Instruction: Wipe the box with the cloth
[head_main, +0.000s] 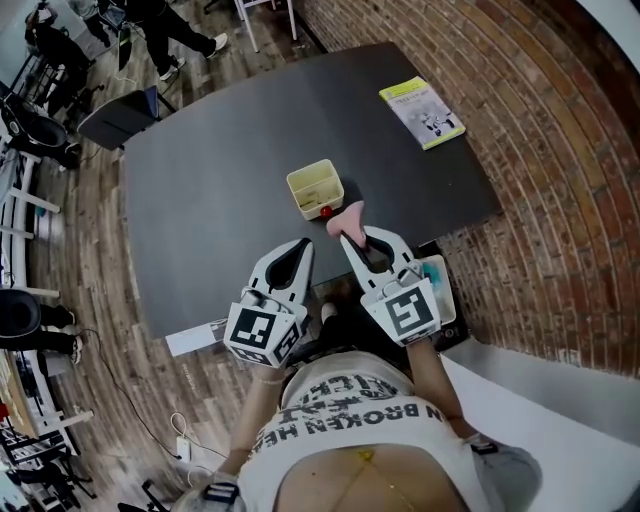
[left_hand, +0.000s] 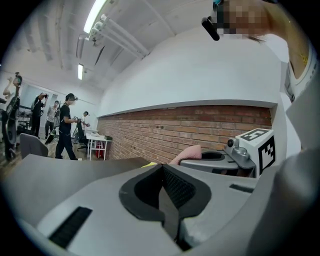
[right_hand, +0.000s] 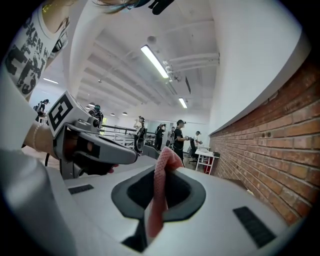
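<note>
A small cream open-topped box (head_main: 314, 187) stands near the middle of the dark table (head_main: 220, 180), with a small red thing (head_main: 326, 212) at its near corner. My right gripper (head_main: 352, 234) is shut on a pink cloth (head_main: 346, 219), which sticks out past its tips just short of the box. In the right gripper view the cloth (right_hand: 161, 185) is pinched upright between the jaws. My left gripper (head_main: 301, 247) is shut on nothing, beside the right one, over the table's near edge. The left gripper view shows its jaws (left_hand: 164, 189) meeting and the pink cloth (left_hand: 187, 154) to the right.
A yellow-green booklet (head_main: 421, 112) lies at the table's far right corner. A brick wall (head_main: 560, 170) runs along the right side. A teal-and-white object (head_main: 438, 280) sits by the table's near right corner. People (head_main: 170, 25) and chairs (head_main: 115, 115) stand beyond the far left end.
</note>
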